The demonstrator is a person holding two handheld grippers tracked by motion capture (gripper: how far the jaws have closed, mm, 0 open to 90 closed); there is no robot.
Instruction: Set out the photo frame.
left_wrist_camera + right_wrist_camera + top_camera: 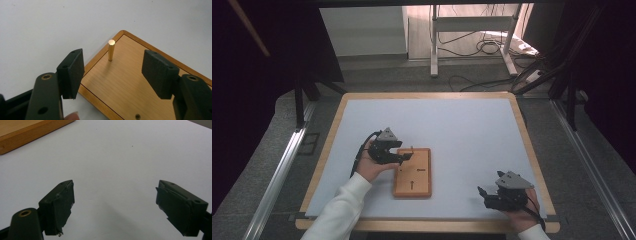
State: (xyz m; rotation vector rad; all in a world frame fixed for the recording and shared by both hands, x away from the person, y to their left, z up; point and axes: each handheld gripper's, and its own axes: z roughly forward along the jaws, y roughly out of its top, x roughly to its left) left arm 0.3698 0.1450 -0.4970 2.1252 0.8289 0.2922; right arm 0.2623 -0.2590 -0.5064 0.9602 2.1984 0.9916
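wooden board with upright brass peg lies under left gripper; peg just ahead of its wide-apart jaws. right gripper wide, holding nothing, over white mat.

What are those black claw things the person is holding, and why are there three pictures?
They are hand-held grabbers, one in each hand. The top picture looks down from above the table: the left gripper sits at a wooden board, and the right gripper rests near the table's front edge. The other two pictures come from small cameras riding on each grabber, looking out between its two black jaws. The left gripper has its jaws wide apart, facing a small brass peg standing upright in the board. The right gripper is open too, over the white table top. Neither one holds anything.
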